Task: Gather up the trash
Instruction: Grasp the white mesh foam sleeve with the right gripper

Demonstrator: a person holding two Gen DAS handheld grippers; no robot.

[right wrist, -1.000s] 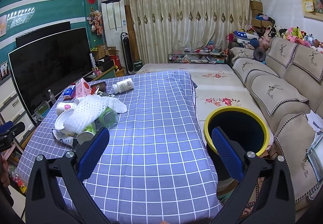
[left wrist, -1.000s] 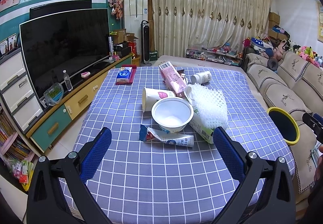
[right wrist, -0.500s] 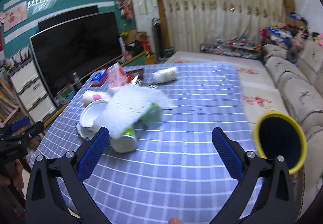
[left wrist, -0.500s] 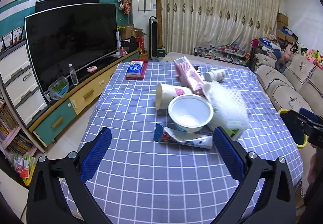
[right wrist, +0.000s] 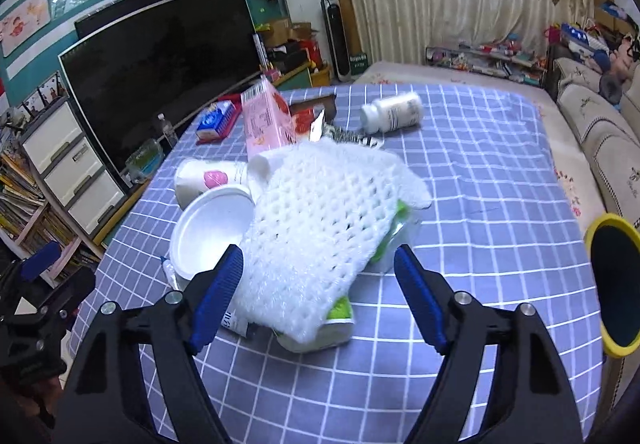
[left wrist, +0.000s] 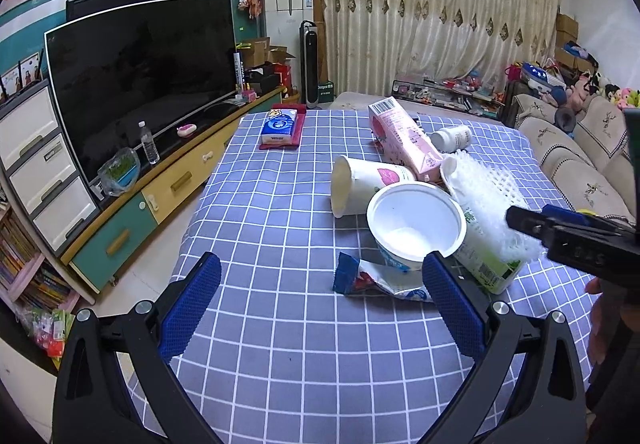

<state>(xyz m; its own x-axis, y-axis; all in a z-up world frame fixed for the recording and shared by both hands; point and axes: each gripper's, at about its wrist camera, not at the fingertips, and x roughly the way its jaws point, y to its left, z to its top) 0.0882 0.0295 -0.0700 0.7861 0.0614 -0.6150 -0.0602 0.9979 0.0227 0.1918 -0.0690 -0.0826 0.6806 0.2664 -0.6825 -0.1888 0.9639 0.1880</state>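
Closing in on the heap of trash, the right gripper is narrowing its jaws around the near end of the white foam net, which is lying between the blue pads but not yet being pressed by them. The net is draping over a green-labelled carton in the middle of the checked tablecloth. This is looking like the reach-and-grasp step for a first piece of trash, with nothing collected so far as the pictures show.

The left gripper is hanging released and empty, near the crumpled wrapper lying just in front of the net. Beside the net a white bowl is resting against a tipped paper cup; behind the net a pink carton is leaning, and farther still a white bottle is lying on its side.

The yellow-rimmed bin is standing well to the right of the net, off the table edge. The next move probably calls for finishing the pinch on the net alone, lifting gently so that the carton underneath is not dragged, then swinging right to the bin.
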